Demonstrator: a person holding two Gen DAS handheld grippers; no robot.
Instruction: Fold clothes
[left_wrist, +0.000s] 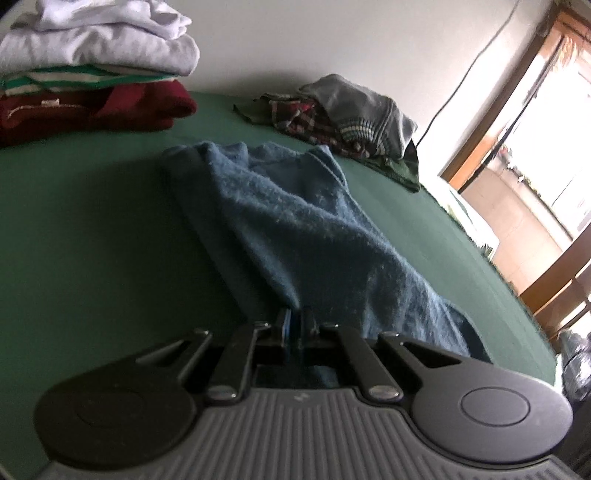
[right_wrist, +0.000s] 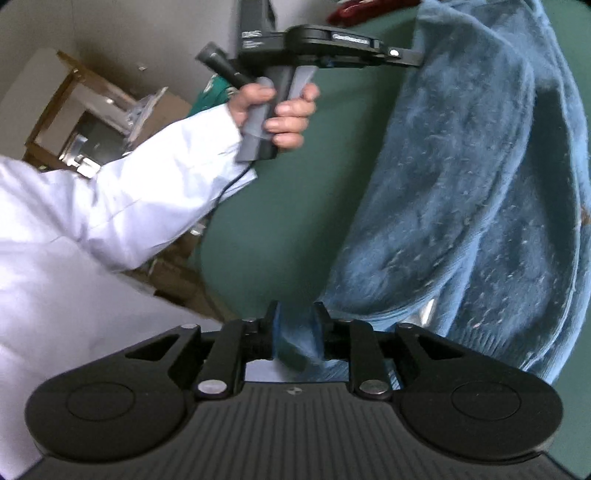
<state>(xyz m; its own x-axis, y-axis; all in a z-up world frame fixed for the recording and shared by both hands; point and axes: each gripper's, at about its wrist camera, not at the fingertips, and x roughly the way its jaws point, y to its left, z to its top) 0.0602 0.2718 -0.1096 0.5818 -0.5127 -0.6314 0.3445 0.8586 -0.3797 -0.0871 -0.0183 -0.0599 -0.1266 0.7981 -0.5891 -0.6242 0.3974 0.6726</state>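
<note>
Both my claws were clamped on the blue sweater (left_wrist: 303, 221), left claw (left_wrist: 293, 325) and right claw (right_wrist: 297, 332) each pinching an edge, so it hung lifted off the green table (left_wrist: 92, 229) between folded stack (left_wrist: 92, 70) and unsorted heap (left_wrist: 343, 114).

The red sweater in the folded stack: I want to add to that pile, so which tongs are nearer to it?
Left. The left tongs grip the blue sweater with the red sweater ahead; the right tongs grip it farther back.
</note>
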